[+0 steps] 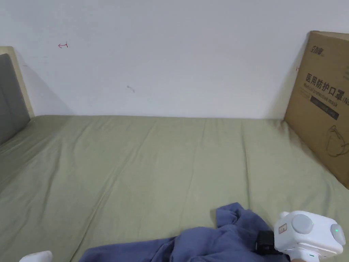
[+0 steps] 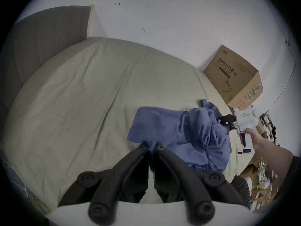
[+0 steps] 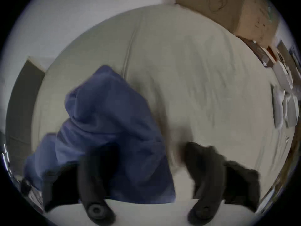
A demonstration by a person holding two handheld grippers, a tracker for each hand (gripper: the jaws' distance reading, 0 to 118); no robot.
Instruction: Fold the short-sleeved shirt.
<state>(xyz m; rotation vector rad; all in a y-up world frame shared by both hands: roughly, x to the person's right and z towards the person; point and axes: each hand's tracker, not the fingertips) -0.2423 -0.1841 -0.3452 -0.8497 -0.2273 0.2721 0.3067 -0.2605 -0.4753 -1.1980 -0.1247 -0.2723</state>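
The blue shirt (image 2: 184,135) lies crumpled on the green bed sheet (image 1: 143,170). The left gripper (image 2: 150,147) pinches its edge between closed fingers. The right gripper (image 3: 151,154) has spread fingers, cloth draped over one. Beyond stands a cardboard box (image 1: 323,105) with printed Chinese characters and a mask drawing.

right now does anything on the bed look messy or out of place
Yes: the blue shirt lies bunched in a crumpled heap near the bed's front edge, not spread flat for folding. The left tool is pinching its edge; the right tool is open beside it. A cardboard box also sits on the bed, against the wall.
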